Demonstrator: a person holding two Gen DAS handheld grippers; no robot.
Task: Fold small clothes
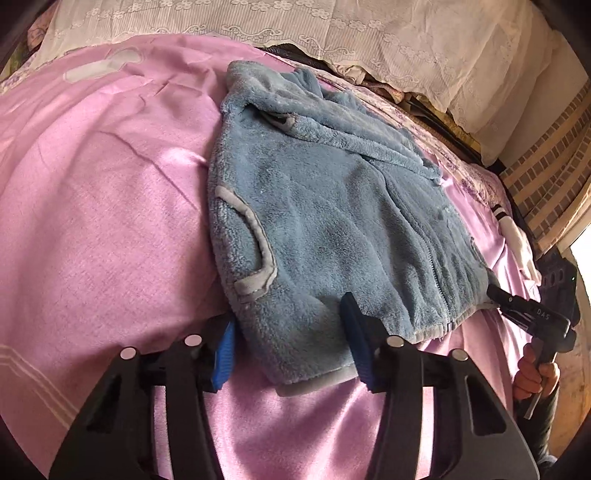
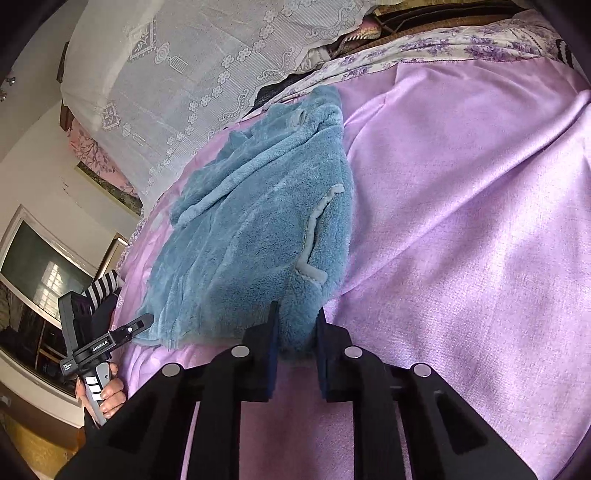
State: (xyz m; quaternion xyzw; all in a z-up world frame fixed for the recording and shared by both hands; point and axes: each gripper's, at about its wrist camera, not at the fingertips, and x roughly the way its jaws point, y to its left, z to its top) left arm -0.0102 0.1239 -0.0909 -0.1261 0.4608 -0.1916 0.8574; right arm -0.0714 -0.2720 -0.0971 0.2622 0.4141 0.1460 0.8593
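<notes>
A blue jacket (image 1: 325, 221) lies on the pink sheet (image 1: 103, 206). The left gripper (image 1: 291, 343) straddles its hem, jaws apart; the right gripper (image 2: 295, 347) is clamped on its corner.

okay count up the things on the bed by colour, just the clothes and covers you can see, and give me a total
Blue: 1, the fleece jacket
Pink-purple: 1, the bedspread
White lace: 1, the cover at the head of the bed
White with dark stripes: 1, the sock
Purple floral: 1, the sheet edging the bedspread
Total: 5
</notes>
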